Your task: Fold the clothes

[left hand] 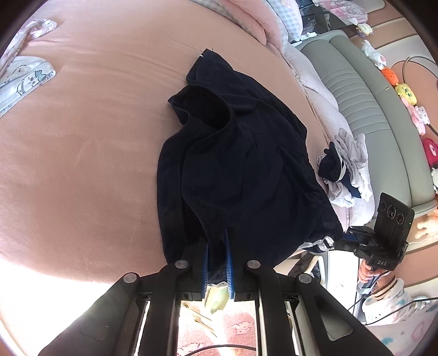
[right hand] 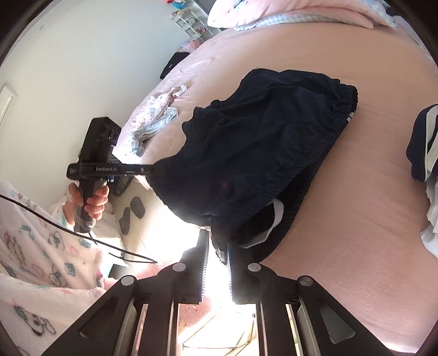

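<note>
A dark navy garment (left hand: 232, 164) with an elastic waistband (right hand: 309, 161) lies crumpled on the pink bed (left hand: 82, 137), its near edge lifted off the bed. My left gripper (left hand: 217, 237) is shut on one corner of that edge, with fabric pinched between the blue pads. My right gripper (right hand: 217, 238) is shut on a bunch of the fabric beside the waistband. Each gripper also shows in the other's view: the right gripper (left hand: 332, 242) at the garment's right corner, and the left gripper (right hand: 156, 168) with its tips buried in the cloth. A hand (right hand: 90, 200) holds its handle.
A pile of white and navy clothes (left hand: 345, 169) lies at the bed's right side. Pale clothes (right hand: 156, 120) sit at the far left of the bed, pink pillows (left hand: 254, 16) at the head. A grey padded bench (left hand: 356, 82) with plush toys (left hand: 405, 90) runs alongside. Slippers (right hand: 131, 210) lie on the floor.
</note>
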`<state>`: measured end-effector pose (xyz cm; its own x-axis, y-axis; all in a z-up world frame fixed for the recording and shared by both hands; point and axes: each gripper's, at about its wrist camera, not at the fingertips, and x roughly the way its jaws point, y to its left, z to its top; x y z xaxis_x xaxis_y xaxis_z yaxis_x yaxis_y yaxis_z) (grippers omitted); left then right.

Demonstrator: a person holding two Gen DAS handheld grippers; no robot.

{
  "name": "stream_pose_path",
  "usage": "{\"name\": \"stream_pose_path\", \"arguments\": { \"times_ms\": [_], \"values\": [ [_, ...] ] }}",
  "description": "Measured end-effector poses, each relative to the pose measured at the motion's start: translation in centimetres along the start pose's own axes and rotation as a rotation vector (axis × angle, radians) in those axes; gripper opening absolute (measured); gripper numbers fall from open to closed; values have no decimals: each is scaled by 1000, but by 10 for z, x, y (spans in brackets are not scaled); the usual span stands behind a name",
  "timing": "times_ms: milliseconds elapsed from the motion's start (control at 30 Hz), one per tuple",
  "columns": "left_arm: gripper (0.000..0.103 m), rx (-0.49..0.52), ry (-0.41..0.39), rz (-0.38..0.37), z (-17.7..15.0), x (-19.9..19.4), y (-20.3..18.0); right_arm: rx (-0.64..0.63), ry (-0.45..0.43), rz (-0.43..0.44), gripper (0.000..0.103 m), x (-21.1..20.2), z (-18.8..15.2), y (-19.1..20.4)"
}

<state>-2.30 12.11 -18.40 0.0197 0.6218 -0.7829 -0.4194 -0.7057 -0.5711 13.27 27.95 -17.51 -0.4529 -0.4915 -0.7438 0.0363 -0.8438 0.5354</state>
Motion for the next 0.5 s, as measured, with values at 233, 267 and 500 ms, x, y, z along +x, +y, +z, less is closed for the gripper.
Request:
{"name": "stream_pose_path", "arguments": {
  "times_ms": [233, 267, 500],
  "values": [
    [9, -31, -30, 10, 12, -9, 10, -38, 69, -22, 9, 5, -6, -5],
    [9, -34, -30, 8, 13, -10, 11, -43, 75, -21, 9, 5, -5, -7],
    [9, 55, -26, -40, 6, -14, -1, -55, 120, -97, 9, 12, -8, -7]
  ]
}}
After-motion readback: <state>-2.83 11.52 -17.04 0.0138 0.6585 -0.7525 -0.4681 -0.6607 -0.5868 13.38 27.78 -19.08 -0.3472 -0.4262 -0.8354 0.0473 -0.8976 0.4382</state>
